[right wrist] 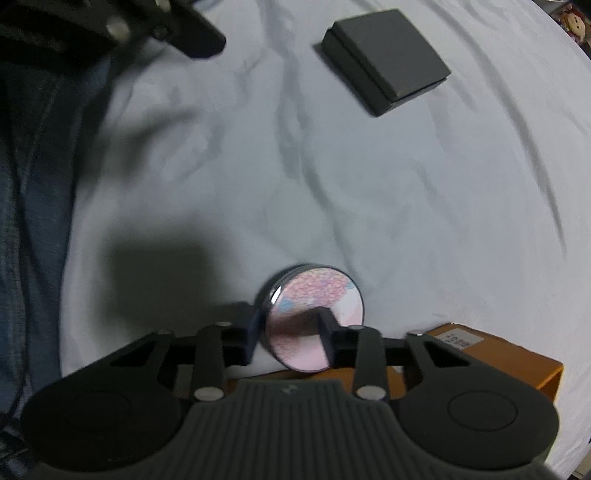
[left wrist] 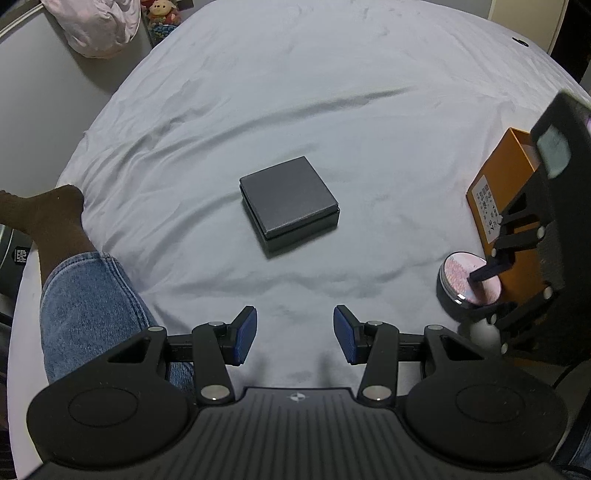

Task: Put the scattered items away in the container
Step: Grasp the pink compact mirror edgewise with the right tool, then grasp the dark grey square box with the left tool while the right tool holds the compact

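A round compact with a pink patterned lid (right wrist: pixel 314 317) is held tilted between the fingers of my right gripper (right wrist: pixel 291 338), just above the white bedsheet. It also shows in the left wrist view (left wrist: pixel 467 282). An orange open box (left wrist: pixel 502 206) stands at the right, right beside the compact; it shows under the right gripper too (right wrist: pixel 509 358). A dark grey square box (left wrist: pixel 290 205) lies closed in the middle of the bed, also in the right wrist view (right wrist: pixel 388 59). My left gripper (left wrist: pixel 294 334) is open and empty, low over the sheet in front of the grey box.
A wrinkled white sheet (left wrist: pixel 295 92) covers the bed. A person's jeans leg and brown sock (left wrist: pixel 66 258) rest on the left side. A pink cloth (left wrist: pixel 96 26) and plush toys (left wrist: pixel 162 14) lie past the bed's far left edge.
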The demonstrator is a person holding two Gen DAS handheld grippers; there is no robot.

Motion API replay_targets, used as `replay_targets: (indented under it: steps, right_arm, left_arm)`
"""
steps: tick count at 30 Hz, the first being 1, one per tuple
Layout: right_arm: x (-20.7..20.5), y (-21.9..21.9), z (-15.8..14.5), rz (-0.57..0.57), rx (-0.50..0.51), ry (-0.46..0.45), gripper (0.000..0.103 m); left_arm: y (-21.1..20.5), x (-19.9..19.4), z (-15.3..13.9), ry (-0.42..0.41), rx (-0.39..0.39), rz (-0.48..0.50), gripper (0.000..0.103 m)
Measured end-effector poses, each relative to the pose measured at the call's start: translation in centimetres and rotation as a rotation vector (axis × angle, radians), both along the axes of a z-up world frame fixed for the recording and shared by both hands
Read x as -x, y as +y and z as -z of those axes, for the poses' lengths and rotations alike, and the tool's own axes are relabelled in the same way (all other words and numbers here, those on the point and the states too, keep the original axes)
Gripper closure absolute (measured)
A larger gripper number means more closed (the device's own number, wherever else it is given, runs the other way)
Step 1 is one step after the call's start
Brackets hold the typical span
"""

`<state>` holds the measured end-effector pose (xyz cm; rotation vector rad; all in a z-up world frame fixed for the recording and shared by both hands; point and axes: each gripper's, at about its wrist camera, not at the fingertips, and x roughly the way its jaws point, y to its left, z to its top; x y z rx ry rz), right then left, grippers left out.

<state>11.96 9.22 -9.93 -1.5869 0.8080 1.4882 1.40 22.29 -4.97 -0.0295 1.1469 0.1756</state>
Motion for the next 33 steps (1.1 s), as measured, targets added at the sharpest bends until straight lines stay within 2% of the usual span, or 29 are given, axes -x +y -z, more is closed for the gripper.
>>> replay_targets:
  steps: [2, 7, 13, 16, 18, 20, 24, 29, 33]
  right_arm:
    - [-0.5, 0.1, -1.0, 0.012, -0.006, 0.016, 0.08]
    - [-2.3, 0.6, -2.9, 0.051, -0.036, 0.023, 0.087]
    - [-2.4, 1.7, -3.8, 0.093, -0.056, 0.018, 0.086]
    - [-3.5, 1.9, -3.6, 0.106, -0.056, 0.026, 0.086]
    - [-3.4, 2.2, -3.7, 0.11, -0.063, 0.025, 0.086]
    - [-2.5, 2.5, -3.1, 0.118, -0.078, 0.02, 0.085]
    - [-4.5, 3.3, -3.4, 0.151, -0.098, 0.019, 0.085]
    - [-5.2, 3.4, -3.6, 0.169, -0.11, 0.037, 0.085]
    - [-5.6, 3.5, -3.4, 0.17, -0.125, 0.044, 0.085]
  left_arm:
    - [-0.1, -0.1, 0.0, -0.003, -0.001, 0.01, 0.049]
    - [-0.2, -0.9, 0.1, -0.022, -0.018, 0.07, 0.049]
    - [-0.3, -2.6, 0.6, -0.053, -0.051, 0.182, 0.049]
    - [0.1, -3.8, 1.2, -0.058, -0.043, 0.191, 0.047]
    - [0.8, -4.9, 1.6, -0.049, -0.018, 0.148, 0.041]
    - [1.8, -6.1, 1.8, -0.037, 0.03, 0.074, 0.04]
    - [3.6, -8.1, 2.3, -0.026, 0.14, -0.066, 0.035]
    - [5.7, -10.1, 3.5, -0.014, 0.213, -0.23, 0.035]
    - [7.9, -10.4, 4.6, 0.002, 0.275, -0.323, 0.035]
